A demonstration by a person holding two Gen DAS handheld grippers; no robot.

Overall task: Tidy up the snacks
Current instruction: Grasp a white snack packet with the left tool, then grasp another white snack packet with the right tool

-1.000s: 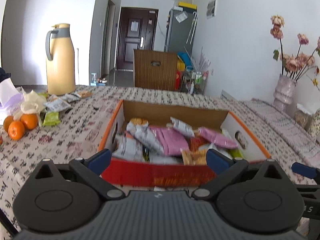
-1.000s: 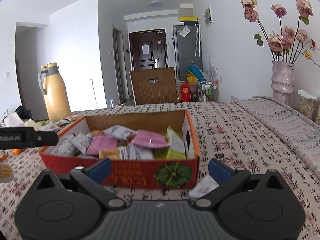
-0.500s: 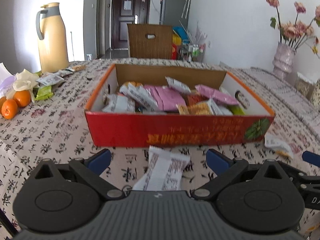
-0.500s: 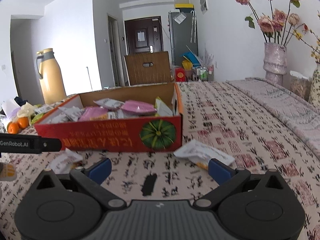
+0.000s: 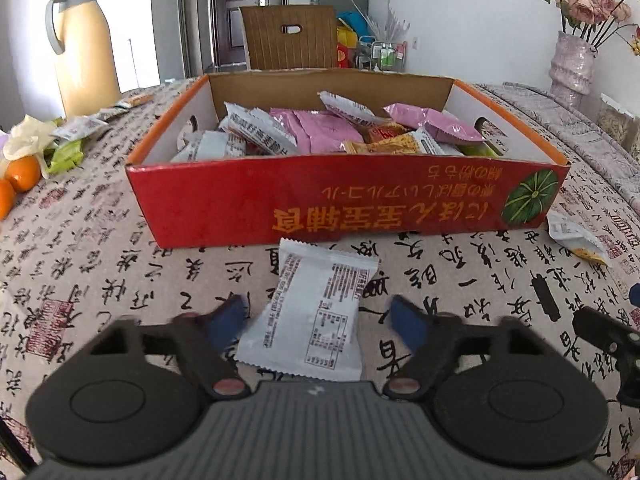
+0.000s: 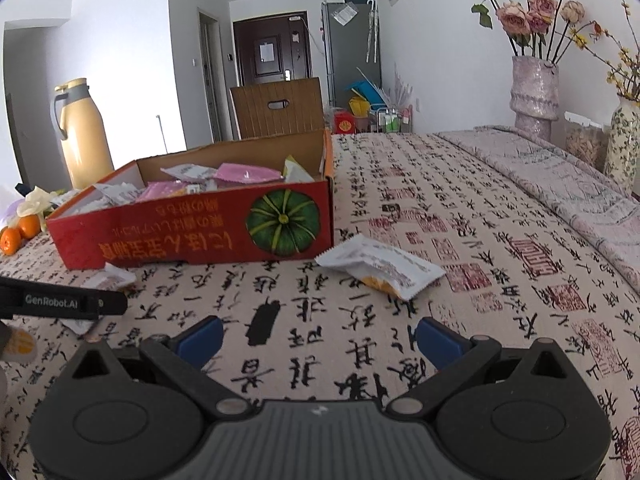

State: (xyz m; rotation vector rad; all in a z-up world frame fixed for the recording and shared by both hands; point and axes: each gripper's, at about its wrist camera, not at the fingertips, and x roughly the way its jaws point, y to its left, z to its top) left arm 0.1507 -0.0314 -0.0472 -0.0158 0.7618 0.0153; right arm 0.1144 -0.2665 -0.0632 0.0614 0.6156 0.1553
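A red cardboard box (image 5: 344,200) holds several snack packets, pink and white ones among them. It also shows in the right wrist view (image 6: 192,232). A white snack packet (image 5: 316,308) lies on the tablecloth in front of the box. My left gripper (image 5: 318,322) is open and low, one finger on each side of this packet. A second white packet with orange filling (image 6: 380,266) lies off the box's right corner; it also shows in the left wrist view (image 5: 574,238). My right gripper (image 6: 318,338) is open and empty, a little short of it.
A tan thermos jug (image 5: 84,44) stands at the back left, with oranges (image 5: 22,172) and loose snack packets (image 5: 76,130) beside it. A vase of flowers (image 6: 534,92) and a second vase (image 6: 622,140) stand at the right. A wooden chair (image 5: 290,36) is behind the table.
Both grippers have pulled back from above the box and dropped toward the tablecloth. The left one now straddles the white packet; the right one has come close to the second packet.
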